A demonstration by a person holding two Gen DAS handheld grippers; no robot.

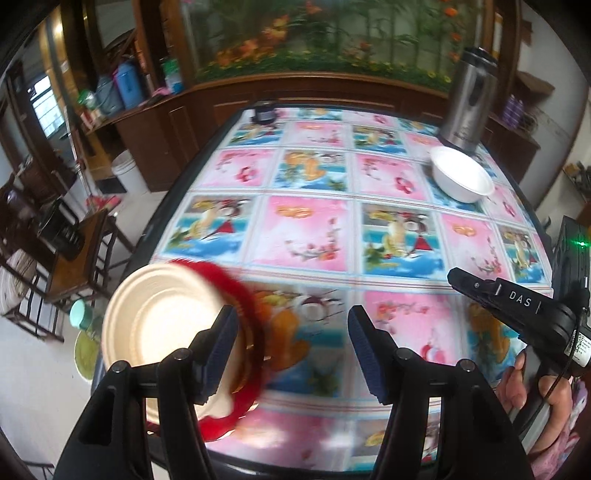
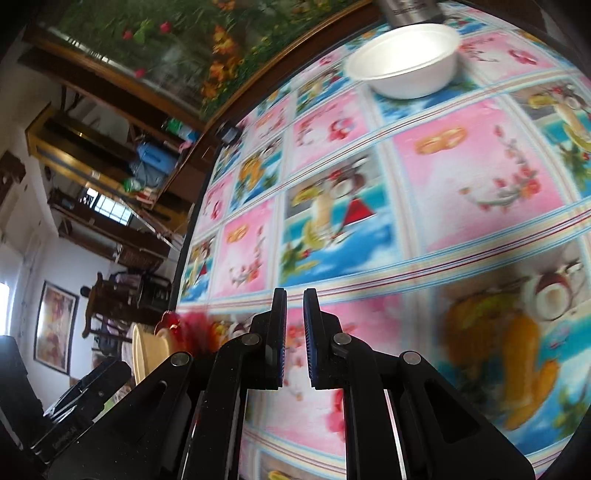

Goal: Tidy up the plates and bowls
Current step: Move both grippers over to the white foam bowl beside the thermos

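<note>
1. Left wrist view: left gripper has its jaws apart with nothing between the pads, only tablecloth behind the gap. Cream plate sits on a red plate at the near-left table corner, and the stack overhangs the edge. The gripper's left finger overlaps the stack's rim; contact can't be told because of blur.
2. Same view: white bowl is far right on the table, just in front of a steel flask. Right gripper comes in from the right, held by a hand; its jaws aren't readable from this side.
3. Risk here, as a judgement: the overhanging stack looks tippy. A nudge from the left finger could push it off the corner toward the floor and the chairs.
4. Right wrist view: right gripper is closed down to a thin slit and grips nothing. The bowl is at top, well apart from it, with the flask right behind. The plates show edge-on at lower left.
5. Risk: closed jaws can't take the bowl rim, so they must open before reaching it. The light bowl may skate on the slick cloth or knock into the flask. Heavy blur suggests speed, so overshoot is likely.
</note>
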